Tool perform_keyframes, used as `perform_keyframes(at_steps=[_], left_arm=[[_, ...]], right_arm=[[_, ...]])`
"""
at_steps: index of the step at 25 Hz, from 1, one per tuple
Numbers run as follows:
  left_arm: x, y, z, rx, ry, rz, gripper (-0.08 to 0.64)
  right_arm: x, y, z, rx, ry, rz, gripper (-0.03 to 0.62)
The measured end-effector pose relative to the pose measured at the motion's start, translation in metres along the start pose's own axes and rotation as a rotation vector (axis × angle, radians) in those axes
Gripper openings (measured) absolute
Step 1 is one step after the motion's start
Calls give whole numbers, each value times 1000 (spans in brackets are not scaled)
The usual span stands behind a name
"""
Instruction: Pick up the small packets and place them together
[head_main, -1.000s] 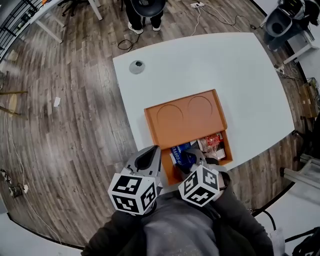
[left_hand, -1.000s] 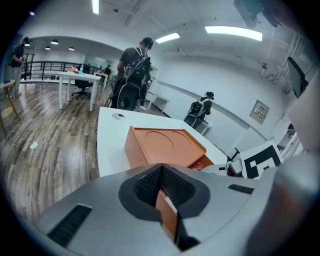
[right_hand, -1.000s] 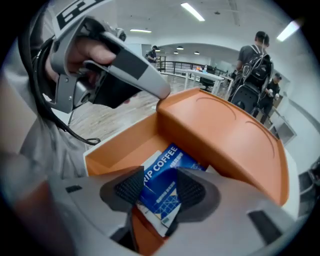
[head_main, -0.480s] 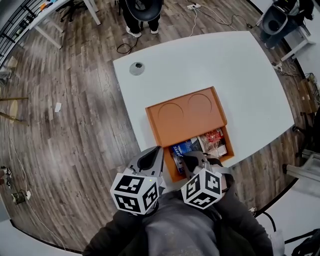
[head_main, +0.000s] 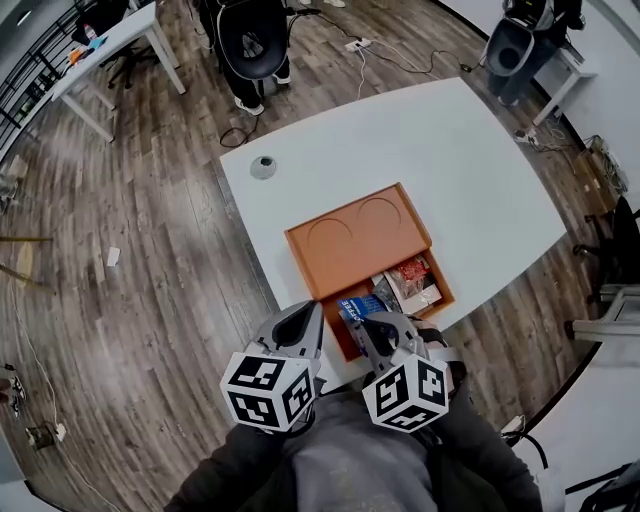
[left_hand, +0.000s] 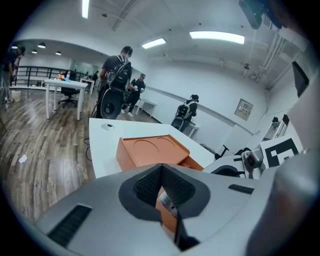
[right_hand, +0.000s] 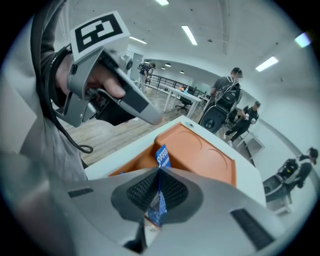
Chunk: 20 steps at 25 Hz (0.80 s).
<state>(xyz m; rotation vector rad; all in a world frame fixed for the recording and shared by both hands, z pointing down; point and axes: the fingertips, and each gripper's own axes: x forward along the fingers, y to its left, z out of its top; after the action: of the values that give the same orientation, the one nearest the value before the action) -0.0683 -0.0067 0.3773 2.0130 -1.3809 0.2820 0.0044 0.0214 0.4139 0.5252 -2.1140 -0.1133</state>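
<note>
A small round grey cable port (head_main: 263, 166) is set into the white table (head_main: 480, 170) close to its left edge, well apart from everything else.

The left gripper (head_main: 300, 320) hangs over the table's near edge, just left of the orange tray's near-left corner. In the left gripper view its jaws are pressed together at the tips, with nothing between the ribbed pads (left_hand: 150, 185). The tray's side shows only through the gap below them.

The orange tray (head_main: 350, 240) lies near the table's near edge, turned at an angle to it. Its far part is a flat top with two shallow round recesses. Its near part is an open compartment holding small packets.

The right gripper (head_main: 373, 326) is over the left part of that compartment, pointing steeply down. In the right gripper view the right gripper (right_hand: 159, 172) pinches a blue coffee packet (right_hand: 161, 156) by its edge. The packet stands upright between the pads, its printed top poking out past the jaw tips and its lower end hanging down behind them. It is held above the tray, apart from the rest.

Red and white packets (head_main: 413, 280) lie in the right part of the compartment, against the tray's right wall.
</note>
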Motion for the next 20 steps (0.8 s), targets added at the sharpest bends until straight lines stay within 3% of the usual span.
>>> perform_keyframes(at_steps=[10, 20], left_arm=[[-15, -15, 19, 63, -52, -44, -3], [7, -13, 49, 26, -96, -10, -3]], right_arm=[[-34, -23, 19, 28, -65, -123, 6], [-55, -103, 30, 52, -128, -220, 6]])
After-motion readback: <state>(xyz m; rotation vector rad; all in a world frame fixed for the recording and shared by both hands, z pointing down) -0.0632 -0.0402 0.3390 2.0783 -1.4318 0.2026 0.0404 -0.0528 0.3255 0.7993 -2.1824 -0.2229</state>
